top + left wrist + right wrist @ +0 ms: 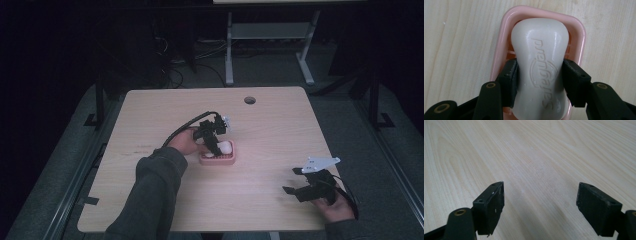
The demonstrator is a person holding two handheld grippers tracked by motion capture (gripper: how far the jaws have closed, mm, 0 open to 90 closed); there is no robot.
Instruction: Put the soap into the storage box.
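The work surface is a light wooden table (150, 120) with a round cable hole (249, 100) near its far edge, standing in a dark room; the legs of a white frame (230, 50) stand on the floor behind it.

A pink soap dish (218, 160) sits near the middle of the table. In the left gripper view the dish (499, 50) is a rounded rectangular tray with a slotted floor, and a white soap bar (540, 62) lies in it lengthwise. The bar is waisted in the middle and carries an embossed brand name along its upper face.

The left gripper (216, 142) points down at the dish from the near-left side. In its own view the left gripper (540, 82) has both black pads pressed against the narrow waist of the soap bar, one on each side, so the jaws are clamped on the bar. Whether the bar rests on the dish floor or is raised just above it cannot be determined.

The right gripper (295, 182) is held near the table's near-right corner, well apart from the dish. In its own view the right gripper (540, 202) has its jaws spread wide, with bare table between them.
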